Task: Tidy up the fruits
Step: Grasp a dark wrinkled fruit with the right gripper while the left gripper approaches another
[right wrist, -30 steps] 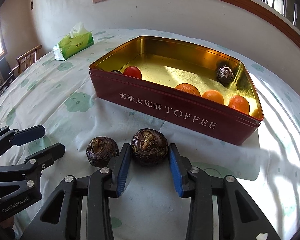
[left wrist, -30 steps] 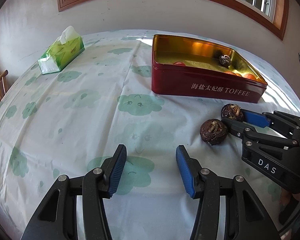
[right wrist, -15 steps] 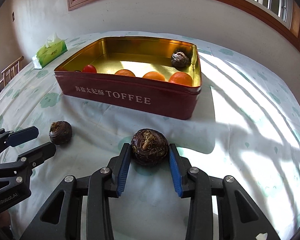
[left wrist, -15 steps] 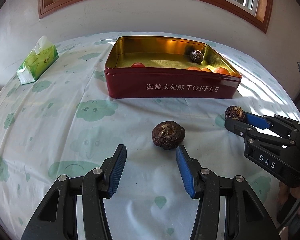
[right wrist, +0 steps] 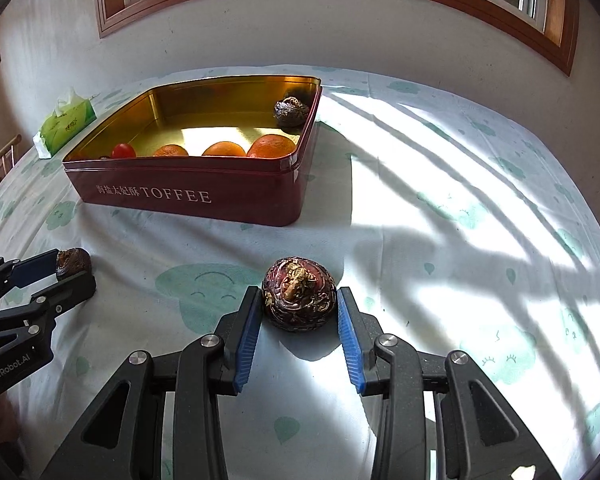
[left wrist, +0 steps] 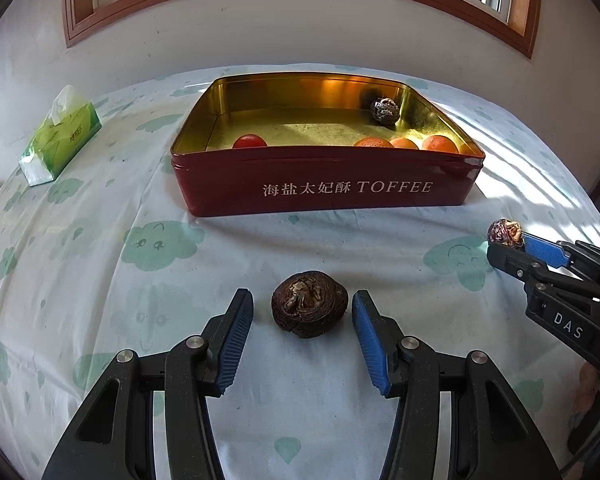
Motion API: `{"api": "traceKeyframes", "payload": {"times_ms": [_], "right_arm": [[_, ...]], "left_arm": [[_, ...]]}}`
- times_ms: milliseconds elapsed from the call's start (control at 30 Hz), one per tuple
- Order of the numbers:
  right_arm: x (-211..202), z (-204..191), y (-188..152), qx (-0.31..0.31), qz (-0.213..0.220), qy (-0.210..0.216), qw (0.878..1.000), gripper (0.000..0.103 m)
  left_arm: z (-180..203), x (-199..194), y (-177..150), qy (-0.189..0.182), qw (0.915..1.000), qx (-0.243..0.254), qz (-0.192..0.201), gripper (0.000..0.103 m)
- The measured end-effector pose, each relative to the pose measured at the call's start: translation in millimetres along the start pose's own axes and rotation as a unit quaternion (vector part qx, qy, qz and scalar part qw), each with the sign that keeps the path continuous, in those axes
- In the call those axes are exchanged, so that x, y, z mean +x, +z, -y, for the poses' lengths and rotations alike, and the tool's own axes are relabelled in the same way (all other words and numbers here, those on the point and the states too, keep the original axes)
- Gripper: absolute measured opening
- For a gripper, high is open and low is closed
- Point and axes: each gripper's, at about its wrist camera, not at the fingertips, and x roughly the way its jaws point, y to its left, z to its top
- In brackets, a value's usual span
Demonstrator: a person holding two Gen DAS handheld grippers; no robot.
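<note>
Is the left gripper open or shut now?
Open: the left gripper has gaps between both pads and the water chestnut on the tablecloth.

Layout: toffee tin [left wrist: 328, 188] at centre of table [left wrist: 100, 260], tissue box [left wrist: 60, 136] well to its left.
In tin: tomato [left wrist: 249, 141] near-left, three oranges [left wrist: 404, 143] along near wall toward right, one water chestnut [left wrist: 385, 110] far-right corner. Before tin, on cloth: loose chestnut [left wrist: 309, 304] between left gripper [left wrist: 302, 322] pads, untouched; to its right, held chestnut [right wrist: 299, 294] in right gripper [right wrist: 298, 320].

Red tin [left wrist: 324, 196] — gold inside; cloud-print tablecloth [left wrist: 100, 248]
</note>
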Motion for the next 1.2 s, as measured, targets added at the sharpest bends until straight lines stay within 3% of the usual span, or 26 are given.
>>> {"api": "traceKeyframes", "payload": {"times_ms": [467, 667, 1200], "right_arm": [[0.7, 0.1, 0.0, 0.0, 0.0, 0.0, 1.0, 0.035], [0.6, 0.2, 0.2, 0.0, 0.0, 0.0, 1.0, 0.035], [0.3, 0.8, 0.1, -0.001, 0.0, 0.001, 1.0, 0.035]], "left_arm": [[2.0, 7.3, 8.1, 0.007, 0.9999, 0.007, 0.002, 0.052], [-4.2, 7.4, 8.6, -0.001, 1.0, -0.005, 0.006, 0.039], [-2.1, 6.0, 5.8, 0.005, 0.9999, 0.01, 0.006, 0.038]]}}
